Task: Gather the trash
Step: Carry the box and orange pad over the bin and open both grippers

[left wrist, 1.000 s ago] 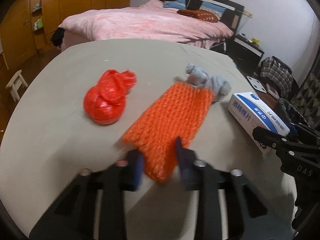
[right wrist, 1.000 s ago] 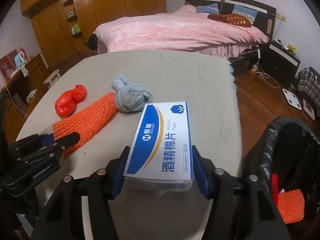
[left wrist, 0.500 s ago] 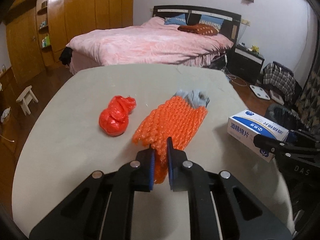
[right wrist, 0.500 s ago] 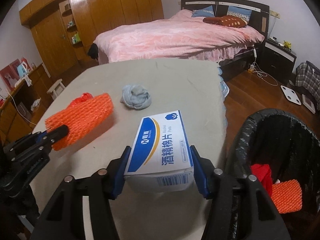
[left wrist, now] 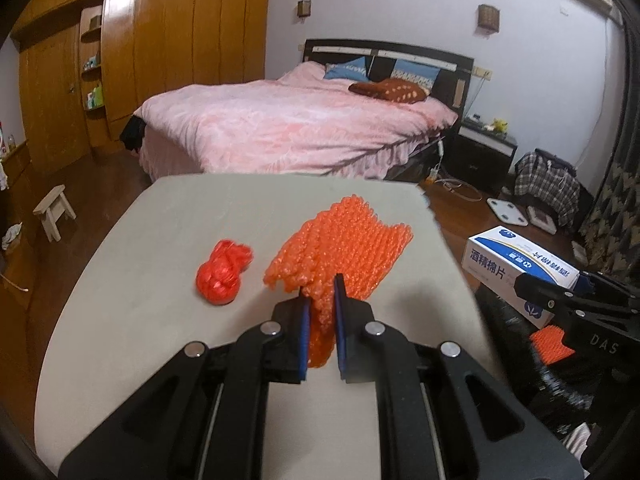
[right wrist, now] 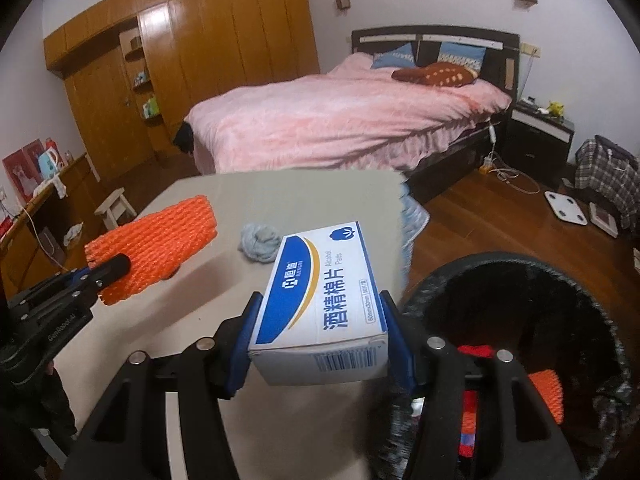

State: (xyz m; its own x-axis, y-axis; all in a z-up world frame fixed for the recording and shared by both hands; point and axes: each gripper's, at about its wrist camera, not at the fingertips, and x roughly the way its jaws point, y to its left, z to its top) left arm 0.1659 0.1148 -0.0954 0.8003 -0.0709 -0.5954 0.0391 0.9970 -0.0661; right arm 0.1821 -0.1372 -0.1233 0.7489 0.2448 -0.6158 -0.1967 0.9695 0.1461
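Note:
My left gripper (left wrist: pixel 320 300) is shut on an orange foam net sleeve (left wrist: pixel 344 240) and holds it lifted above the beige table (left wrist: pixel 160 280); it also shows in the right wrist view (right wrist: pixel 160 240). My right gripper (right wrist: pixel 324 320) is shut on a white and blue alcohol pad box (right wrist: pixel 324 280), held at the table's right edge beside the black trash bin (right wrist: pixel 540 320). The box also shows in the left wrist view (left wrist: pixel 516 268). A crumpled red plastic bag (left wrist: pixel 224 276) and a grey cloth ball (right wrist: pixel 260 242) lie on the table.
The bin holds red and orange trash (right wrist: pixel 548 392). A pink bed (right wrist: pixel 340 124) stands behind the table. A small wooden stool (left wrist: pixel 54 210) is on the floor at the left. A white scale (right wrist: pixel 566 208) lies on the floor at the right.
My left gripper closed on the orange net sleeve and lifted it off the table. My right gripper raised the box and carried it right, toward the bin.

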